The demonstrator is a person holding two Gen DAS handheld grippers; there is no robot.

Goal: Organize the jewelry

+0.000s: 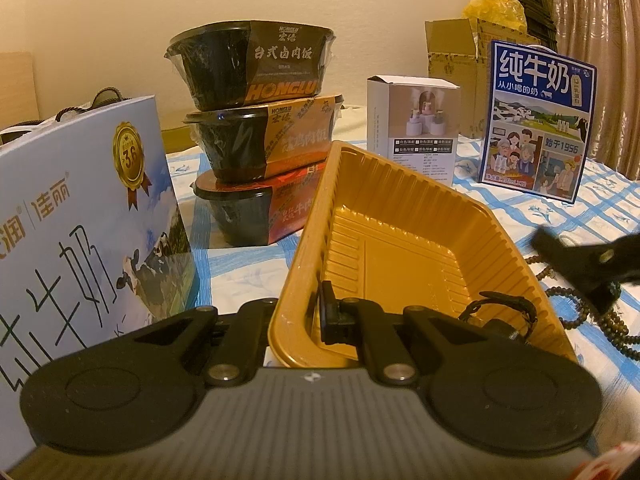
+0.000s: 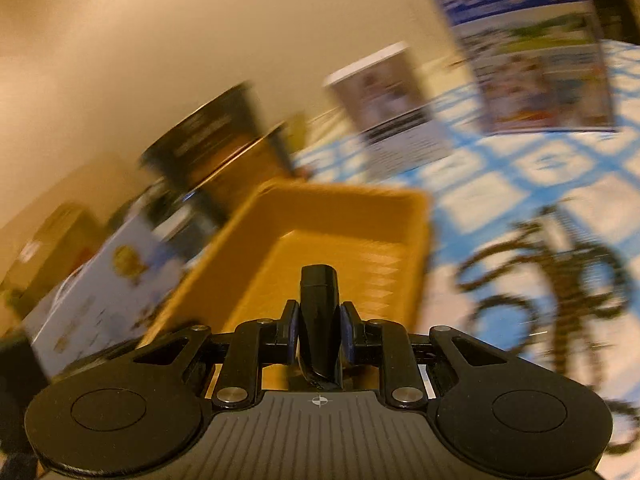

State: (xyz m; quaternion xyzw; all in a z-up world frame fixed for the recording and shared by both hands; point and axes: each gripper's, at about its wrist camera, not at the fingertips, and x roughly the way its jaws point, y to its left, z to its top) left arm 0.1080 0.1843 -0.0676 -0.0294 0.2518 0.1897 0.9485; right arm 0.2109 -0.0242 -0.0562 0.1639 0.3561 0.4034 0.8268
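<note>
Beads [image 1: 576,312] coil beside ribbed gold tray [image 1: 400,240].

light: dim, warm yellow | left wrist: sharp | right wrist: motion-blurred | edges: fisheye-bent

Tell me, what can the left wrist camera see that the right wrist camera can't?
Only left wrist: the left gripper pinching the wall of the yellow tray, and a dark watch lying inside. Only right wrist: the right gripper clamped on a black object. Both: the tray, the bead necklaces, and the stacked bowls.
</note>
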